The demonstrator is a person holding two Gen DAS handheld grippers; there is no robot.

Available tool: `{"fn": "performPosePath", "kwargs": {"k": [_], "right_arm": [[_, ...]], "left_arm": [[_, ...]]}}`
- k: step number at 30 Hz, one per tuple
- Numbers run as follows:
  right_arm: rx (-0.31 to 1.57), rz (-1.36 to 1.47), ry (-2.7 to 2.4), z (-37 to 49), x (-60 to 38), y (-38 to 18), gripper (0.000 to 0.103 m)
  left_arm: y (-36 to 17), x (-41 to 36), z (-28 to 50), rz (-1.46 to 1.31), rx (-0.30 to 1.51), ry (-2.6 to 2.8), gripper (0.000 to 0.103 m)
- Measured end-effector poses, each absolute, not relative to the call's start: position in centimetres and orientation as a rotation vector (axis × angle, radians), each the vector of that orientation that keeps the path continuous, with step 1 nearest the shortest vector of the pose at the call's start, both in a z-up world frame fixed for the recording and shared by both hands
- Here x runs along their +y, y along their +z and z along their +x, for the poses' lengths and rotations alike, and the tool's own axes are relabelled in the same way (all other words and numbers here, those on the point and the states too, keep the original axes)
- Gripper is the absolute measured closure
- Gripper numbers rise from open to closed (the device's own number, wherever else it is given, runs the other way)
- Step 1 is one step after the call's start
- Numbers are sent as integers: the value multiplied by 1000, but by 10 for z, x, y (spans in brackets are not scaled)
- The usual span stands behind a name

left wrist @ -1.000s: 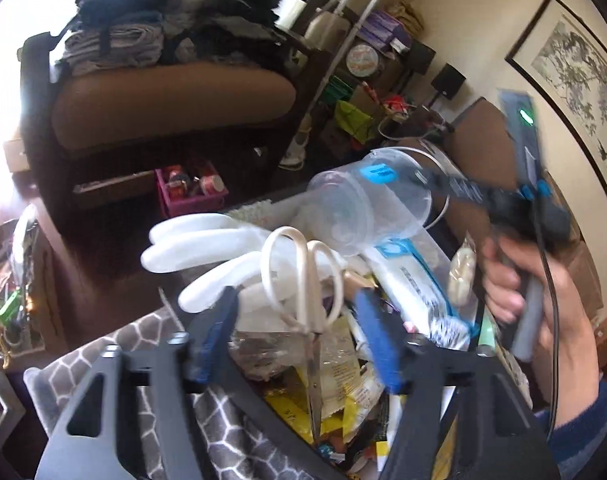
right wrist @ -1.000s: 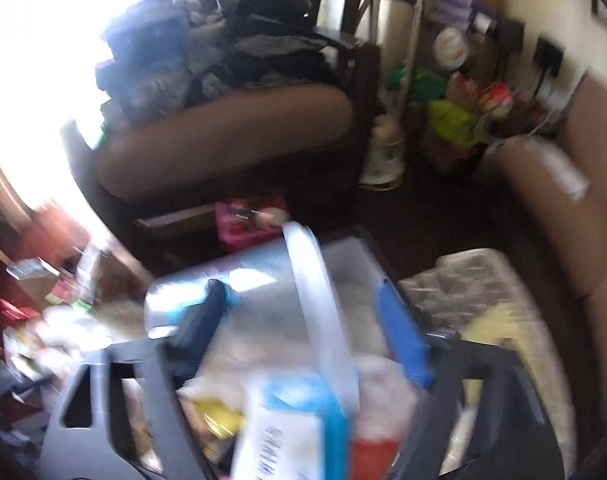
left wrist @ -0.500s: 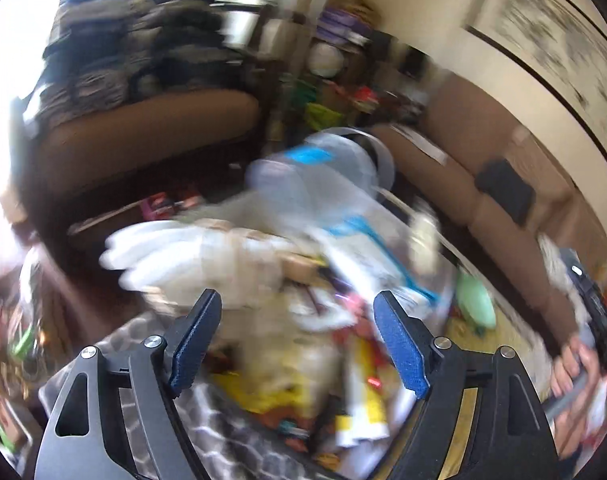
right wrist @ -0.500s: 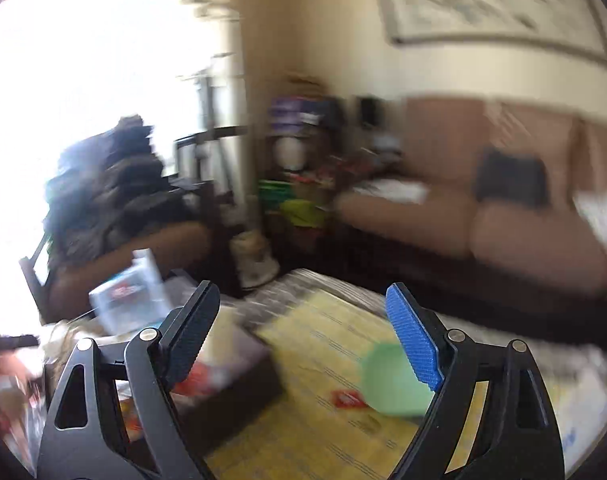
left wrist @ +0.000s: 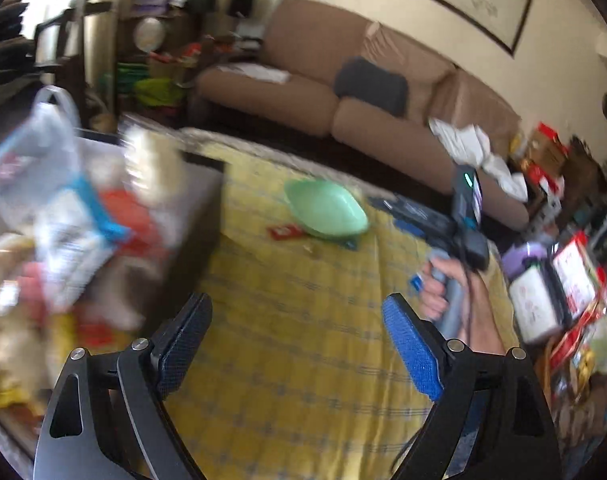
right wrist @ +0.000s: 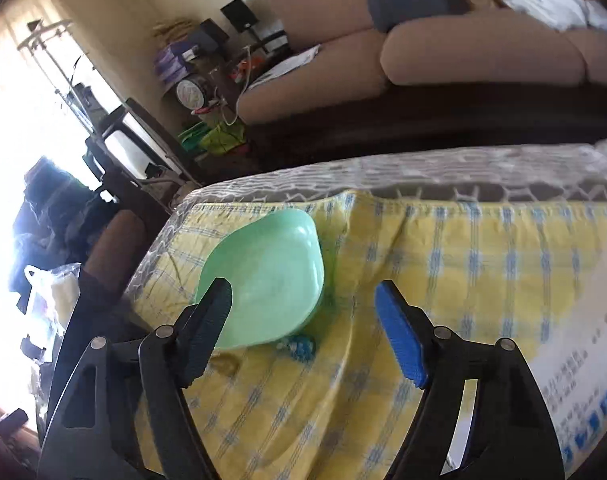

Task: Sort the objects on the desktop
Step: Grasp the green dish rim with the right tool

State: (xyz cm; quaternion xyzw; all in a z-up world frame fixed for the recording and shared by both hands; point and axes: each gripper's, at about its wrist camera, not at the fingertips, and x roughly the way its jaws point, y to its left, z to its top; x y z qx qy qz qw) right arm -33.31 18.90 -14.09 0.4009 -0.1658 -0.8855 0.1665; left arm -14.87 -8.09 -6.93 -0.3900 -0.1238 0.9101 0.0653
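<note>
A pale green bowl sits on the yellow checked tablecloth, with a small red packet beside it. In the right wrist view the bowl lies just ahead of my right gripper, which is open and empty, its left finger over the bowl's rim. My left gripper is open and empty above the cloth. A dark box heaped with blurred packets and a clear plastic container stands at the left. The right gripper's handle in a hand shows at the right.
A brown sofa runs behind the table. Packets and boxes crowd the table's right end. A white printed sheet lies at the right in the right wrist view. Shelves with clutter stand at the back left.
Both grippers have swung right, away from the heaped box, to face the yellow cloth and the green bowl. The right gripper has come much closer to the bowl.
</note>
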Motion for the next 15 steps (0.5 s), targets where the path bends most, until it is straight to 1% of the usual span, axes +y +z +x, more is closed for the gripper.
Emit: {"fn": "performPosePath", "kwargs": {"k": [2, 3, 5, 6, 7, 8, 9, 10, 12, 13, 15], "right_arm": [[-410, 1174, -2579, -343, 181, -152, 30], [-409, 1184, -2593, -349, 179, -160, 29], [-468, 1176, -2538, -353, 178, -179, 28], [-495, 1201, -2484, -357, 177, -187, 34], [-461, 1153, -2508, -352, 179, -184, 45], [-427, 1158, -2499, -350, 179, -183, 78], [-391, 1212, -2483, -353, 179, -185, 96], [-411, 1248, -2468, -355, 188, -189, 98], [-616, 1231, -2415, -351, 214, -189, 100], [-678, 1200, -2424, -344, 228, -182, 99], [-640, 1111, -2556, -325, 247, -157, 99]], "left_arm": [[-87, -63, -158, -1244, -357, 2706, 13], [-98, -54, -160, -1293, -364, 2661, 13], [-110, -46, -160, -1347, -357, 2618, 13], [-113, -43, -160, -1367, -333, 2618, 13], [-114, -39, -159, -1382, -283, 2635, 13], [-114, -38, -158, -1385, -248, 2661, 13], [-113, -40, -159, -1383, -228, 2687, 13], [-112, -43, -159, -1379, -206, 2736, 13], [-111, -47, -162, -1383, -212, 2773, 13], [-112, -49, -165, -1383, -226, 2777, 13], [-111, -50, -176, -1377, -234, 2766, 13]]}}
